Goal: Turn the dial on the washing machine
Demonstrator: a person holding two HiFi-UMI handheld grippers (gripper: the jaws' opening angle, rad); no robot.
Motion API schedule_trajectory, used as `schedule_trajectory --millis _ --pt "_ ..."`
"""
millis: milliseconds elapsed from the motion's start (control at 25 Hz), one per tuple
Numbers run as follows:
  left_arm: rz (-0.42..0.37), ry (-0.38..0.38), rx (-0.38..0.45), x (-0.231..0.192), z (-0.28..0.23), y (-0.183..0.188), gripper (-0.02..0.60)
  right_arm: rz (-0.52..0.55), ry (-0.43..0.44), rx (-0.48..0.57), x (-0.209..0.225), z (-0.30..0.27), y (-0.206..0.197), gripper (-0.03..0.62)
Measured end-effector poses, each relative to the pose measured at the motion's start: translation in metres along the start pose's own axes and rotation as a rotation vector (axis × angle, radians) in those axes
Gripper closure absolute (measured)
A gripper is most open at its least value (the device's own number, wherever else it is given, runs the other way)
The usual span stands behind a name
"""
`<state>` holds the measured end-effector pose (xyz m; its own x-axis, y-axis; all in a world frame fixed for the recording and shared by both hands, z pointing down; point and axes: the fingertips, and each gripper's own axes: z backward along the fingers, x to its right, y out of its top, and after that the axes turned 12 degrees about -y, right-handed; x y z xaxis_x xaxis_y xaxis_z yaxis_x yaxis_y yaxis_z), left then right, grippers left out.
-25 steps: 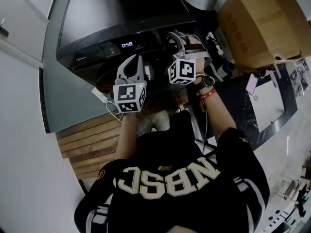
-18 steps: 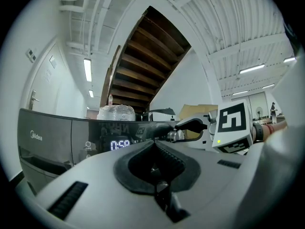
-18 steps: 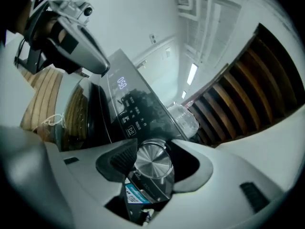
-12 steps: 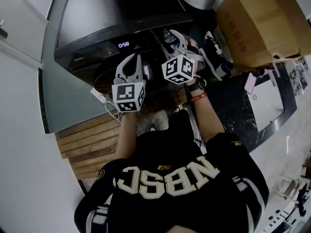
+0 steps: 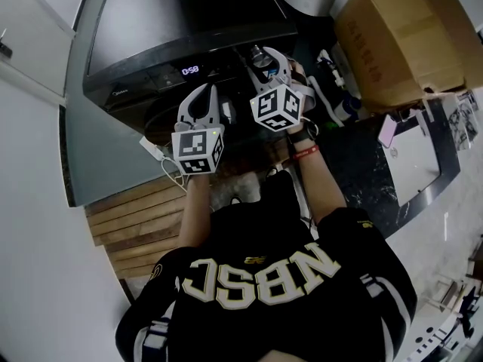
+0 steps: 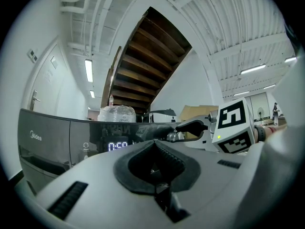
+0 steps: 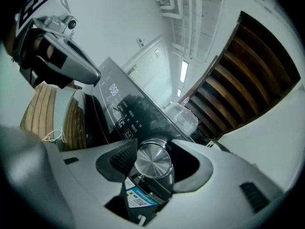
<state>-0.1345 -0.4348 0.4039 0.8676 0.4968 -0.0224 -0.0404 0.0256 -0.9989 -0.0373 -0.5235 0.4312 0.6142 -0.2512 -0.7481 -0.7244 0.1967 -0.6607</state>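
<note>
The dark washing machine (image 5: pixel 181 21) has a lit display (image 5: pixel 191 70) on its front panel. Its silver dial (image 7: pixel 152 162) sits between the jaws of my right gripper (image 7: pixel 153 157), whose pads press on its rim from both sides. In the head view the right gripper (image 5: pixel 266 56) reaches to the panel, right of the display. My left gripper (image 5: pixel 205 90) hovers level in front of the panel below the display, touching nothing. Its jaws (image 6: pixel 153 144) meet with nothing between them. The display (image 6: pixel 117 146) shows beyond them.
A big cardboard box (image 5: pixel 400 36) stands to the right of the machine, with bottles and clutter (image 5: pixel 339 104) below it. A white cable and plug (image 5: pixel 155 149) lie at the left by wooden planks (image 5: pixel 136 225). A wrapped bundle (image 6: pixel 117 113) sits on the machine's top.
My right gripper has rolled on the dial, its marker cube turning and shifting slightly left. The left gripper has stayed in place.
</note>
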Motion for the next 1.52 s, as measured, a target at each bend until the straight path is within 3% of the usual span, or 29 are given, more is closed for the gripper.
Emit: schedule_trajectory --millis 120,320,1080,1160,1360,1520 --pt "0.001 0.002 -0.001 0.0 0.0 -0.001 0.568 -0.083 -0.007 -0.004 0.003 0.0 0.0 0.368" --pt "-0.001 0.005 0.001 0.001 -0.001 0.0 0.568 -0.381 -0.015 -0.015 0.014 0.0 -0.003 0.368" --pt "-0.002 -0.004 0.0 0.005 -0.003 0.0 0.568 -0.431 -0.007 -0.024 0.016 0.001 -0.002 0.368" --pt "-0.001 -0.005 0.0 0.005 -0.004 -0.001 0.568 -0.483 -0.009 -0.026 0.017 0.001 -0.004 0.368" --pt "-0.002 -0.005 0.0 0.006 -0.003 -0.001 0.568 -0.759 -0.048 -0.046 0.024 0.001 -0.018 0.368" --pt "0.0 -0.002 0.007 0.002 -0.002 0.002 0.568 -0.813 -0.059 -0.067 0.024 0.0 -0.018 0.368"
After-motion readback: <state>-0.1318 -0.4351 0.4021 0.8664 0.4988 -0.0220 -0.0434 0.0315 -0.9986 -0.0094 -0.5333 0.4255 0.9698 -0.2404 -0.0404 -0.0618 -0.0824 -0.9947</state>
